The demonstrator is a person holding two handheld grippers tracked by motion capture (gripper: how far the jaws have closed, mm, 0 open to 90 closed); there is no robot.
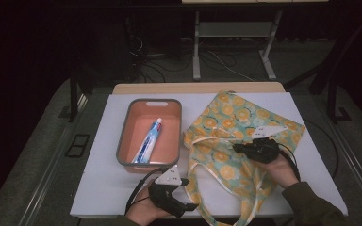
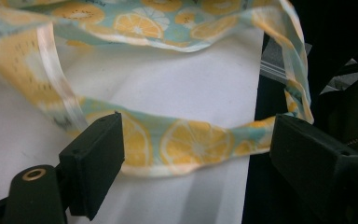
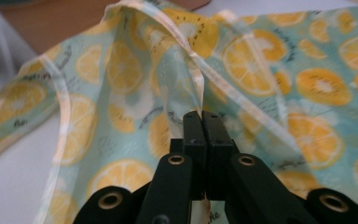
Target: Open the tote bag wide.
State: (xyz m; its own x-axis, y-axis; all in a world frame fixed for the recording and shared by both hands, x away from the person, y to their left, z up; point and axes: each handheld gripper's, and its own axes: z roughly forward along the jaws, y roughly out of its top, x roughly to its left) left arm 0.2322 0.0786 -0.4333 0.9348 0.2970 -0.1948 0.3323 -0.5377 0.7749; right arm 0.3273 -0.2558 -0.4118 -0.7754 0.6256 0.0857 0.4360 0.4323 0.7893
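Observation:
A tote bag printed with orange slices lies on the white tabletop, right of centre. My right gripper reaches over its middle, pointing left. In the right gripper view it is shut on a pinched fold of the bag's fabric, which rises in a ridge above the jaws. My left gripper rests near the front edge, pointing right at the bag's handles. Its jaws stand wide open, with one handle strap lying across the gap and touching neither pad.
A salmon bin with a grey rim stands left of the bag and holds a toothpaste tube. A second handle loop hangs over the table's front edge. Beyond the table are a desk frame and cables on the floor.

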